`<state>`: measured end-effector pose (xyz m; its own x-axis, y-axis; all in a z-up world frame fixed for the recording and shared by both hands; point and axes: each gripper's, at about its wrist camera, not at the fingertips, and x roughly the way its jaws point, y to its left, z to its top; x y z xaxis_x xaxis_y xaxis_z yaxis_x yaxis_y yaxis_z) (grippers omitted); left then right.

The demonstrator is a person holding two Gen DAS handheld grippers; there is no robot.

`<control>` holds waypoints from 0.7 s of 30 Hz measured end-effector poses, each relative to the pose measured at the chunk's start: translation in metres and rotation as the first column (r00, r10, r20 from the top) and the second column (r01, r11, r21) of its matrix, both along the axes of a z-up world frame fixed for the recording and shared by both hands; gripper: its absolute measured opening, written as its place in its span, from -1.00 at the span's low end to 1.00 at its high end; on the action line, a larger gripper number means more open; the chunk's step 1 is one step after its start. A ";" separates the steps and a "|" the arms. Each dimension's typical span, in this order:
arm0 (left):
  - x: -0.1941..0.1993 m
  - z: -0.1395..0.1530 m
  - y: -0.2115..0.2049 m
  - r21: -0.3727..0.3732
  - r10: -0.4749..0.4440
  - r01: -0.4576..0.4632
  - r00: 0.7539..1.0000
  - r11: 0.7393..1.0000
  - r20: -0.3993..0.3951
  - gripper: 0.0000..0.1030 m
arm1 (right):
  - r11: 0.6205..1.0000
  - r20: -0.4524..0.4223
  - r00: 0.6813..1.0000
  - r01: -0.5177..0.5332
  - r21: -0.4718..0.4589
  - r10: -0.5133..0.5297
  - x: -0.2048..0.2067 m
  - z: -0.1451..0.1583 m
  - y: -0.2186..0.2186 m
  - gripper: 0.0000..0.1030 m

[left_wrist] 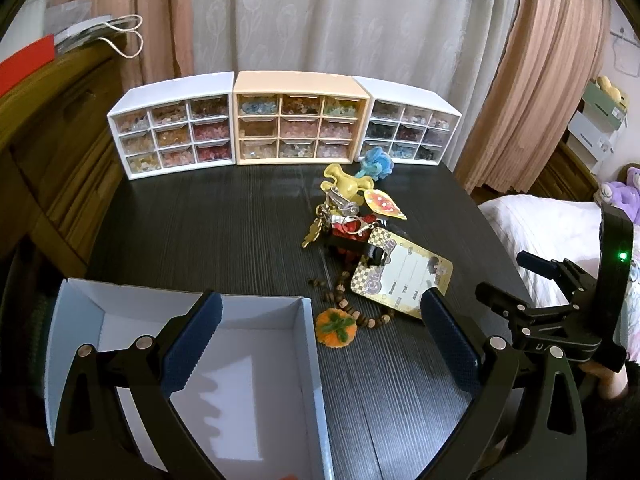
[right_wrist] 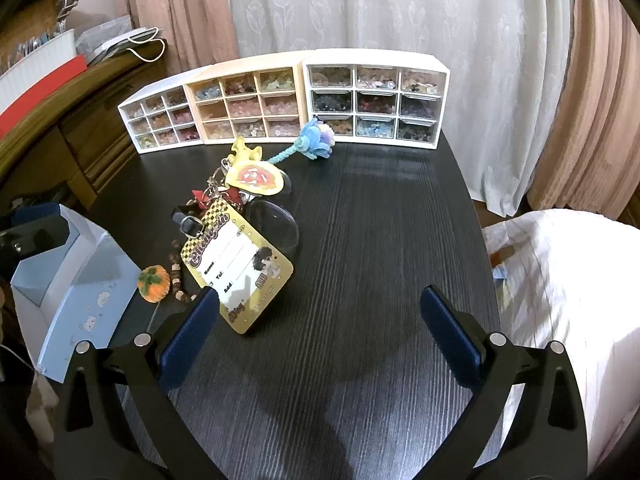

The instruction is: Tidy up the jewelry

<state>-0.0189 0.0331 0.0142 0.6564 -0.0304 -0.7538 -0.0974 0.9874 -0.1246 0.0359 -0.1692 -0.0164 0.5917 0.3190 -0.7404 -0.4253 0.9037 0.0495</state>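
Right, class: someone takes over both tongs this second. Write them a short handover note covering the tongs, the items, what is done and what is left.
Left tongs: open, holding nothing, hovering over the near edge of the white box.
Right tongs: open, holding nothing, above the dark table, just right of the pile.
Items: the yellow name tag, orange pumpkin charm, wooden bead bracelet, keychain bundle and blue fuzzy flower all lie on the table in front of the three drawer cabinets.
Done: nothing visibly sorted; the part of the box in view is empty.
Left: apparently every piece.
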 end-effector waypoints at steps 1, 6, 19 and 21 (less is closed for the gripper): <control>0.000 0.000 0.000 -0.001 -0.002 0.002 1.000 1.000 0.000 0.93 | 1.000 0.000 1.000 0.001 -0.001 -0.001 0.000 0.000 0.000 0.86; 0.000 0.000 0.000 -0.001 -0.001 0.001 1.000 1.000 -0.003 0.93 | 1.000 -0.003 1.000 -0.002 0.001 0.002 0.000 -0.001 0.001 0.86; 0.004 -0.008 -0.003 0.032 -0.001 0.002 0.999 0.999 -0.034 0.93 | 0.999 -0.015 0.999 0.029 0.026 -0.028 0.003 -0.001 -0.010 0.86; 0.005 -0.009 -0.003 0.027 -0.002 0.003 0.999 1.000 -0.040 0.93 | 0.999 -0.016 0.999 0.039 0.025 -0.038 0.004 -0.002 -0.012 0.86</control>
<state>-0.0143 0.0303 0.0049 0.6256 -0.0109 -0.7801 -0.0993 0.9907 -0.0935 0.0399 -0.1814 -0.0185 0.5927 0.3150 -0.7413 -0.3894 0.9177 0.0787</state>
